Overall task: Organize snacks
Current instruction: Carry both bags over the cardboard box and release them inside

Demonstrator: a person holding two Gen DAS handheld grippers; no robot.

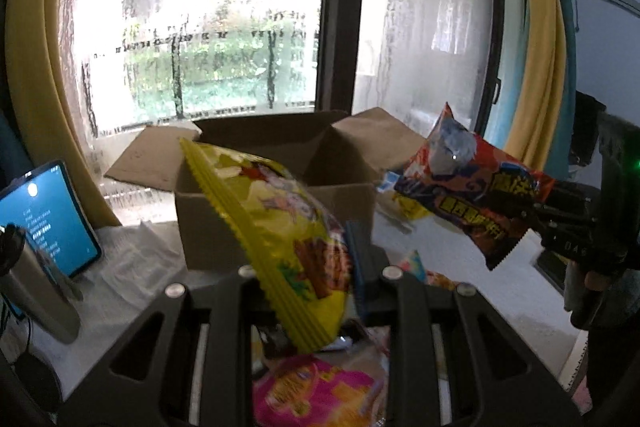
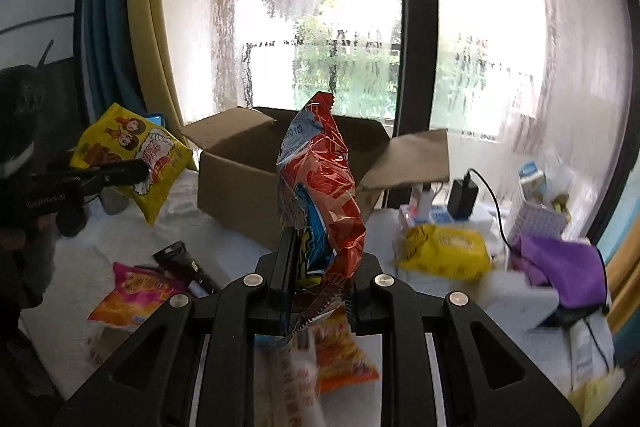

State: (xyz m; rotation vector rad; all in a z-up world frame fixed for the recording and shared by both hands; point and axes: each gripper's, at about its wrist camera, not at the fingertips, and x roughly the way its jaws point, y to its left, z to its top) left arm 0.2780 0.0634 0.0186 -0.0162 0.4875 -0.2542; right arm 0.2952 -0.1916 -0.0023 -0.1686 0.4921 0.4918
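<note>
Left wrist view shows my left claw [image 1: 308, 291] clenched on a yellow bag [image 1: 280, 227], gripping it near its lower end so that it slants up and to the left in the air. Its top edge overlaps the front of the open box [image 1: 280, 195] that stands on the table [image 1: 500, 291] by the window [image 1: 200, 27]. Off to the right I see my right claw [image 1: 536, 223] pinching the end of a red bag [image 1: 476, 187], which juts out towards the box's right flap, clear of the table. Below my left claw a pink bag [image 1: 316, 391] lies on the table. A tablet [image 1: 52, 219] leans at the far left with a metal cup [image 1: 36, 291] just in front of it.

From the right wrist I see the red bag [image 2: 320, 187] standing nearly upright out of the clamped right claw [image 2: 316, 291], with the box [image 2: 248, 183] behind it, flaps spread. At the left my left claw [image 2: 136, 173] holds the yellow bag [image 2: 136, 159] in the air beside the box's left side. On the table [image 2: 220, 231] lie the pink bag [image 2: 136, 295], an orange bag [image 2: 344, 355] under my claw, another yellow pack [image 2: 448, 251] to the right, and a purple cloth [image 2: 560, 263] further right. A black charger [image 2: 462, 199] stands behind that pack.
</note>
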